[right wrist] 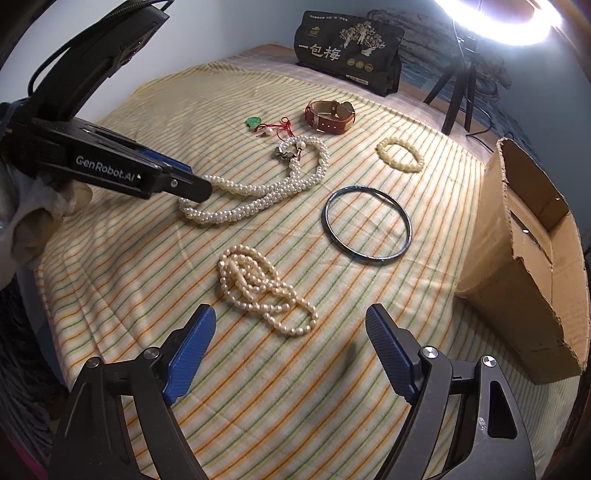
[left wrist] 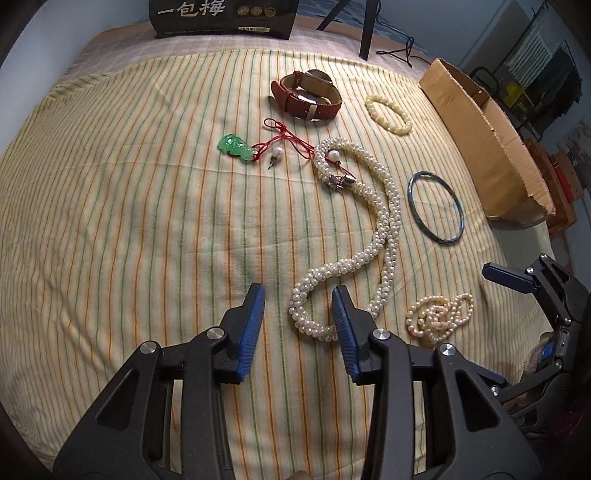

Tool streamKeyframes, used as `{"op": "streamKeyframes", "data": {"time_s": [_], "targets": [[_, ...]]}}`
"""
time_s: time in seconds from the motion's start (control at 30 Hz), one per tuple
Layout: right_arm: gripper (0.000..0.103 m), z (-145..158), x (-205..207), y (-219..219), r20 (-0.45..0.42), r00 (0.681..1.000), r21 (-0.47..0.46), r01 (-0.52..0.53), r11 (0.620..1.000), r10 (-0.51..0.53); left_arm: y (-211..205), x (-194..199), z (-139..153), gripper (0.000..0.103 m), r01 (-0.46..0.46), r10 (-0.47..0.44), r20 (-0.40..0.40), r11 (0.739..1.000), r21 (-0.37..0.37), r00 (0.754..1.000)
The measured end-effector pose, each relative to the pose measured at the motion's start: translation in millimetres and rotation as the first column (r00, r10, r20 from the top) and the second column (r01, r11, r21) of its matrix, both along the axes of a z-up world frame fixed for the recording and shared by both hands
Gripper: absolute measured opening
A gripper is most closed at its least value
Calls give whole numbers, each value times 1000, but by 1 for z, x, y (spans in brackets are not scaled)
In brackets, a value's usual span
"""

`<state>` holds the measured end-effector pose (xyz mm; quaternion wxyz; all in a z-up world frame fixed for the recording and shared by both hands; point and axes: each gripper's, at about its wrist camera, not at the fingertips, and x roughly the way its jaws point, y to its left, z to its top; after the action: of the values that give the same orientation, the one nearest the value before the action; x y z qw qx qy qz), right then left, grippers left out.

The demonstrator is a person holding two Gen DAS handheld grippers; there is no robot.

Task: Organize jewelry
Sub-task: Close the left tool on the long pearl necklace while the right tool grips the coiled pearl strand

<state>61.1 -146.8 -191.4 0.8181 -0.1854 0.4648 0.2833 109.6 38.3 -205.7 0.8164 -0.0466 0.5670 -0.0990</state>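
Jewelry lies on a striped cloth: a thick white pearl necklace, a tangled cream bead strand, a blue bangle, a cream bead bracelet, a brown leather watch, and a green pendant on red cord. My left gripper is open, its jaws around the near loop of the pearl necklace. My right gripper is open just before the tangled strand.
An open cardboard box stands at the cloth's right edge. A black printed bag stands at the back. A tripod with a ring light is behind the table. Two loose pearl earrings lie near the pendant.
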Motion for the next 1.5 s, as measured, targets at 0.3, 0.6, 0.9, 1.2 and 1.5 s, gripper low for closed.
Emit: {"op": "streamKeyframes", "data": {"time_s": [0.3, 0.6, 0.9, 1.2, 1.5], "targets": [[83, -13, 0, 16, 11, 1000, -29, -26, 999, 26, -7, -1, -4, 11, 14, -17, 51, 998, 59, 999], [48, -11, -7, 23, 15, 996, -26, -85, 996, 85, -1, 3, -4, 7, -42, 43, 38, 999, -18, 998], [6, -4, -6, 20, 2, 996, -13, -91, 996, 91, -4, -1, 16, 6, -45, 51, 71, 995, -88, 996], [6, 23, -3, 4, 34, 999, 51, -27, 998, 25, -6, -8, 62, 6, -21, 52, 176, 985, -173, 983], [5, 50, -5, -7, 72, 997, 116, 0, 993, -9, 2, -11, 99, 6, -25, 82, 268, 978, -209, 960]]}}
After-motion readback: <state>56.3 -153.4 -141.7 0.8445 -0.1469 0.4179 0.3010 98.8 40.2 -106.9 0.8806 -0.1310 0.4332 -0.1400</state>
